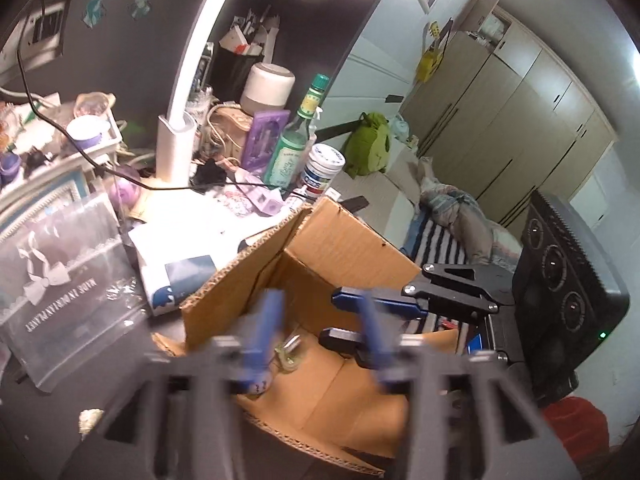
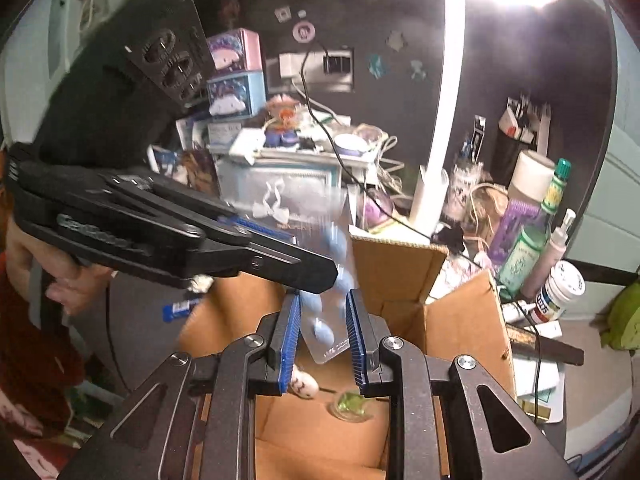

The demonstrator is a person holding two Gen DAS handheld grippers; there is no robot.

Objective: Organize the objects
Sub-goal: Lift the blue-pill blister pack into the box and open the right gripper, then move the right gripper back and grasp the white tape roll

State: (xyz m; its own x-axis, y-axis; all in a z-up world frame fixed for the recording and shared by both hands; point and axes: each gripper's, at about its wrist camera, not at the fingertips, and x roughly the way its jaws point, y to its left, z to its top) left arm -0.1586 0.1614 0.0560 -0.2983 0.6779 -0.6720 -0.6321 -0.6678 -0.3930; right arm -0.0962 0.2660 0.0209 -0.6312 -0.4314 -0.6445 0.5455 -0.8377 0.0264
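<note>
The right gripper (image 2: 323, 322) holds a clear packet (image 2: 326, 320) with blue shapes between nearly closed jaws, above the open cardboard box (image 2: 468, 320). The left gripper (image 1: 316, 336) hangs half open and empty over the same box. I judge the step is dropping: next the right jaws must open.

Clear packet (image 2: 326, 320) between jaws, over box (image 2: 472, 320)

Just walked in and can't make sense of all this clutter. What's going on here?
A person is tidying small items into an open cardboard box on a crowded desk, with a hand-held gripper in each hand. The right gripper pinches a clear packet with blue shapes above the box. The left gripper is open over the box, holding nothing. A few small items already lie on the box floor.
</note>
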